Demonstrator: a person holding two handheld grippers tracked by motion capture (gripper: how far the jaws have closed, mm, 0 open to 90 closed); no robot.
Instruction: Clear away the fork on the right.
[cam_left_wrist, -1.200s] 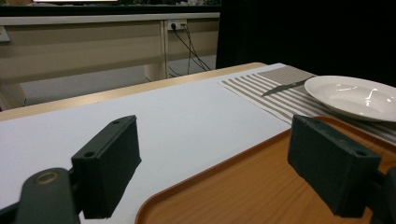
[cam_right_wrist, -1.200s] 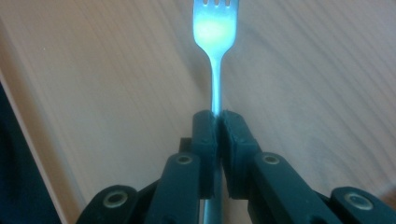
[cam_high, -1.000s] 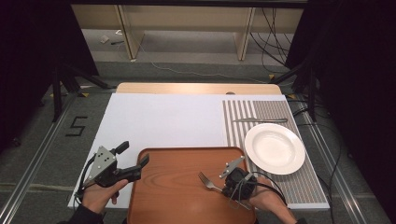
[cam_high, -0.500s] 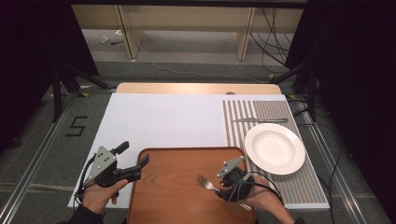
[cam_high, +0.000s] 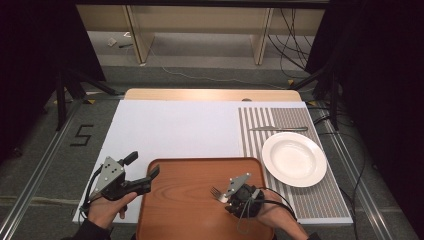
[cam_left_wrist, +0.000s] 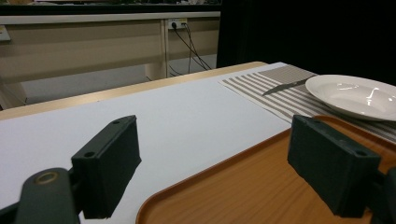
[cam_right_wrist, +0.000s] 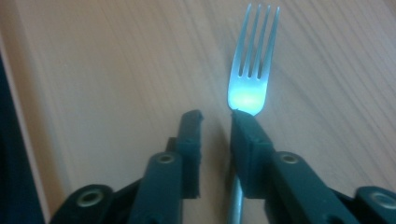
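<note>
1 fork (cam_right_wrist: 250, 88) is the thing in hand here. It lies flat on the wooden tray (cam_high: 190, 200), tines pointing away from the person, at the tray's right-middle.

The right hand-held gripper (cam_right_wrist: 215, 115) sits low over it, approx. at the neck. Its jaws have just been closing, but a gap shows between them. The handle runs along the inner face of 1 jaw and the other jaw isn't on it, so I'd call the fork not yet clamped. The left hand-held gripper (cam_left_wrist: 217, 140) is spread wide with nothing in it, straddling the tray's left edge.

Handling, as I judge it: thin metal, so light, stiff and not fragile. It's smooth and shiny, though, so prob. slippery in hard pads. It lies flush on the tray, with little room to get under it. Best hold looks like the flat handle just behind the neck, pinched across its width. Grabbed at the far end, it'd likely swing or twist. The tines are too narrow to trust.

The plate (cam_high: 294, 159) and knife (cam_high: 278, 128) sit on the striped mat (cam_high: 300, 200), right of the tray.
</note>
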